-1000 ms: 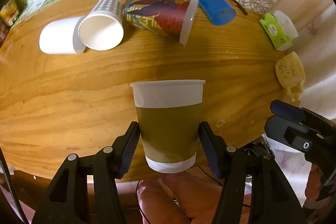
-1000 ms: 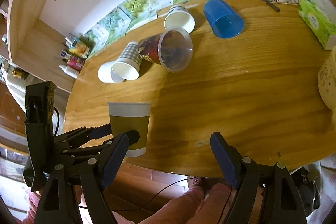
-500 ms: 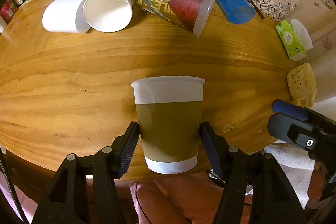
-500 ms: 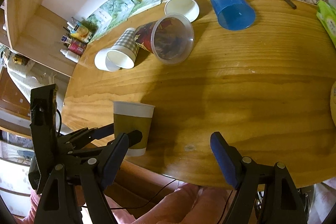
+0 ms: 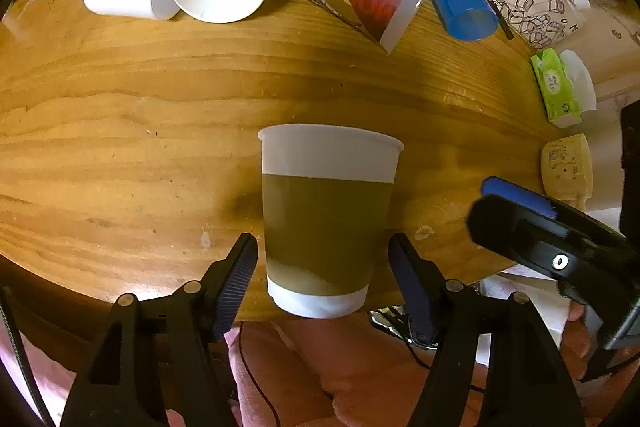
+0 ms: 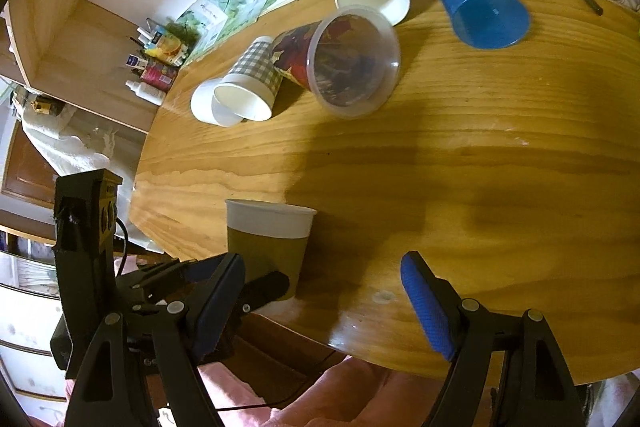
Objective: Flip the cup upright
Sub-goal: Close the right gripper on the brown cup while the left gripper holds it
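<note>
The olive-brown paper cup with white rim stands upright near the front edge of the wooden worktop, so its flip looks done; several other cups behind it lie on their sides. The left gripper brackets the cup, its fingers slightly apart from its sides, seemingly not touching. The right gripper is spread wide and holds nothing.

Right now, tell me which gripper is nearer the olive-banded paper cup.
Left. The left gripper straddles the olive-banded paper cup; the right gripper sits open off to its right.

An upright brown cup stands near the table edge, right claw spread wide.
</note>
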A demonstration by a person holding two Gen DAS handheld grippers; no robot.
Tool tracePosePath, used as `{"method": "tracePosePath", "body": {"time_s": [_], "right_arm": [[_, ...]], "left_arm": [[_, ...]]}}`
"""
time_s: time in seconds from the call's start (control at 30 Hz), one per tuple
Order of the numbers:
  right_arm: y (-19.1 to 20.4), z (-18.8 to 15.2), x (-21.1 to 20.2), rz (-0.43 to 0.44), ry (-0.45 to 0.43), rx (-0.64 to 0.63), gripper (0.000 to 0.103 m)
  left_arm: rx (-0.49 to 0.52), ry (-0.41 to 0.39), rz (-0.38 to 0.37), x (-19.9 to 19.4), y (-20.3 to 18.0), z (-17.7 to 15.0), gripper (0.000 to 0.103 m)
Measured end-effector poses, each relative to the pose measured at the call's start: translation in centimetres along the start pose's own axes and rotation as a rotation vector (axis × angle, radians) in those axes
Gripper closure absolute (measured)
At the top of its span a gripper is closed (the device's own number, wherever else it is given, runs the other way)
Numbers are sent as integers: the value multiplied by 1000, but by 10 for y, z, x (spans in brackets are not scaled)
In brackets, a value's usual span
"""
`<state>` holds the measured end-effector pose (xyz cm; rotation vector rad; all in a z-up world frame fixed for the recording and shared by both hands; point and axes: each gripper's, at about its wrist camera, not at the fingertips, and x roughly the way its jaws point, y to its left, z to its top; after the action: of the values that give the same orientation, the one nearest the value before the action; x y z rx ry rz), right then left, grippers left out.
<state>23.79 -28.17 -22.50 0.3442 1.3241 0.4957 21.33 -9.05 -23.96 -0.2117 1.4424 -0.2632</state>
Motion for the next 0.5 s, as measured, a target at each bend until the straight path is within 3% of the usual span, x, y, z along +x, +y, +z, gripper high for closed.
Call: {"method": "tracePosePath", "body": {"time_s": [0.5], "right_arm": [[7, 4, 29, 86, 63, 79, 22]], "left_arm": [[34, 35, -53, -15, 10, -16, 31]]}}
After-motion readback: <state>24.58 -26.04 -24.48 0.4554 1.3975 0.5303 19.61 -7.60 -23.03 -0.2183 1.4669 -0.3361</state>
